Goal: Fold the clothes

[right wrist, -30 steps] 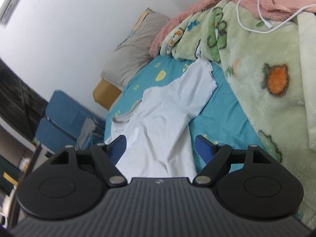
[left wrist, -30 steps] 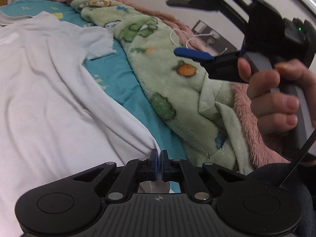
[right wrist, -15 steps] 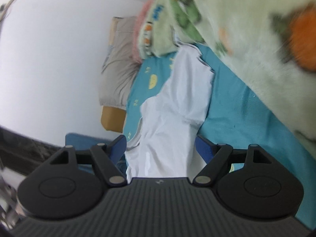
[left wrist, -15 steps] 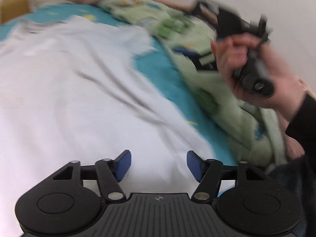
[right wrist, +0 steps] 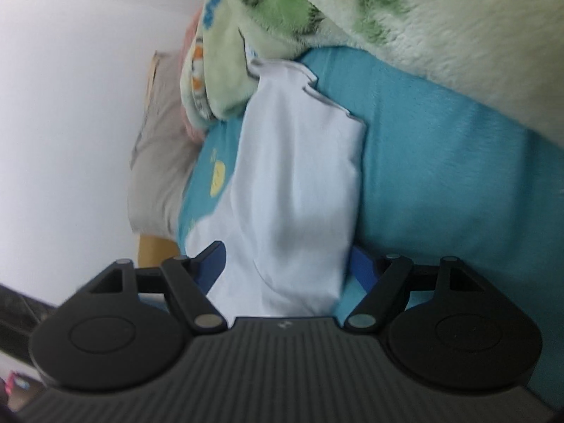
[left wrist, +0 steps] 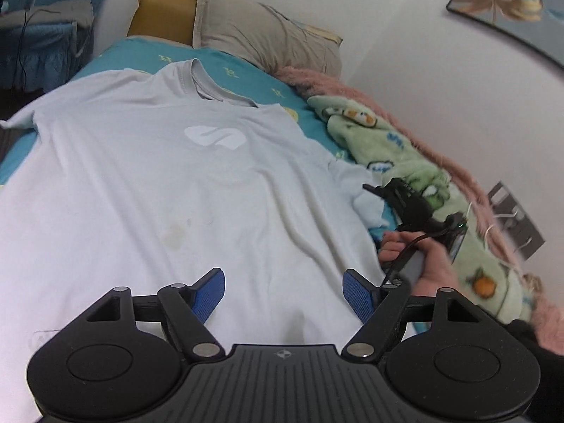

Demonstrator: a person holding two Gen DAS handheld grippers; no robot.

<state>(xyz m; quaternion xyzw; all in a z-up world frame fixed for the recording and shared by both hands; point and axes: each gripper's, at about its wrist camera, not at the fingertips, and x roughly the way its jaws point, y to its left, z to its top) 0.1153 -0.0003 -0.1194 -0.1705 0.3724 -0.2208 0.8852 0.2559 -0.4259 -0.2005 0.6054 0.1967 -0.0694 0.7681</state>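
A white T-shirt (left wrist: 176, 194) lies spread flat, front up, on the blue sheet (left wrist: 246, 70), its collar toward the pillow. My left gripper (left wrist: 282, 278) hovers over the shirt's lower part; its jaws are opening and nothing is between them. In the right wrist view the shirt's right sleeve (right wrist: 299, 162) runs in between the fingers of my right gripper (right wrist: 285, 250), which is open, rolled sideways and low over the sheet (right wrist: 440, 162). The pads do not press on the cloth. A hand (left wrist: 426, 261) holds that gripper at the shirt's right edge.
A green patterned fleece blanket (left wrist: 405, 162) and a pink fuzzy one (left wrist: 352, 91) are bunched along the wall on the right, close to the sleeve. A beige pillow (left wrist: 264, 38) lies at the head. Blue furniture (left wrist: 42, 35) stands beyond the bed's left side.
My left gripper went from shut at the shirt's edge to open and swung over the middle of the shirt. My right gripper came down and rolled, closing in on the right sleeve.
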